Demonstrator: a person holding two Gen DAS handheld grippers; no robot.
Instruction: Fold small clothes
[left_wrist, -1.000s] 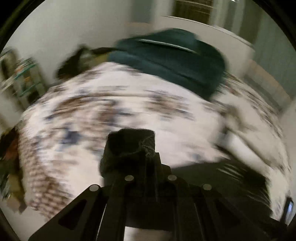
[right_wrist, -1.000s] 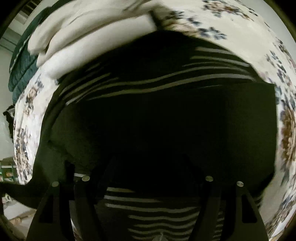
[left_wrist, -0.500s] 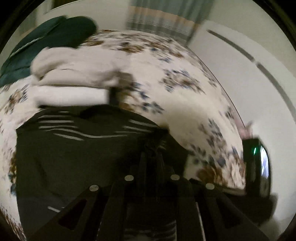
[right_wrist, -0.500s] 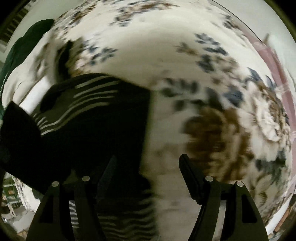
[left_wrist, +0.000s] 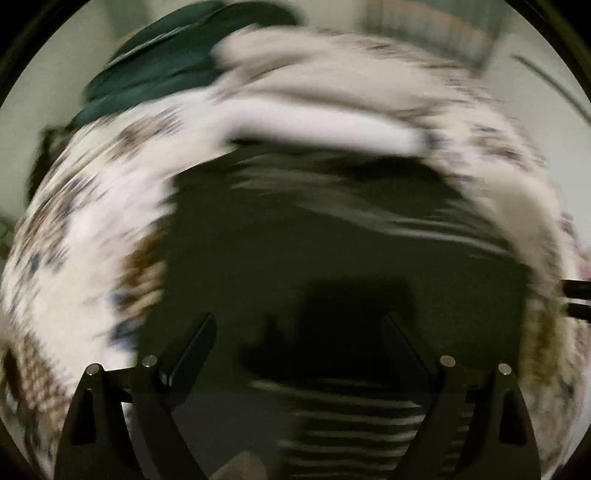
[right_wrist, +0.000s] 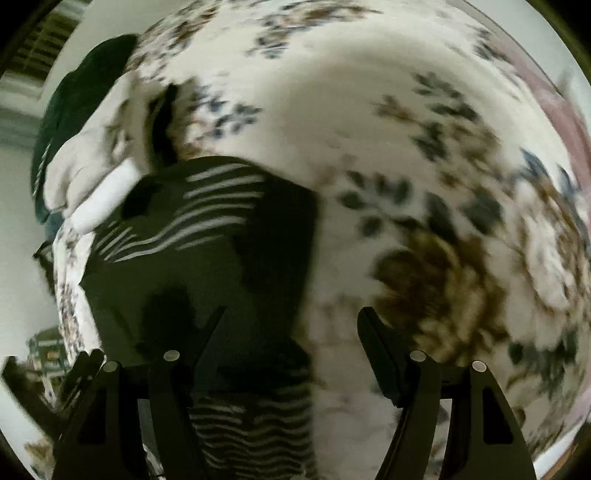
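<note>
Floral bed (left_wrist: 92, 229) is covered by a dark striped garment (left_wrist: 332, 258), just released by the left hand-held gripper (left_wrist: 299, 332), its jaws newly opened; the right hand-held gripper (right_wrist: 291, 328) is held open, empty.

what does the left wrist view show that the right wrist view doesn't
Only the left wrist view: the left gripper, jaws just opened with nothing between them, directly over the dark striped garment.

Only the right wrist view: the right gripper, open at the garment's right edge, and a wide bare stretch of floral bedspread.

Both: the garment, bedspread, a white folded pile and a dark green item beyond it.
</note>
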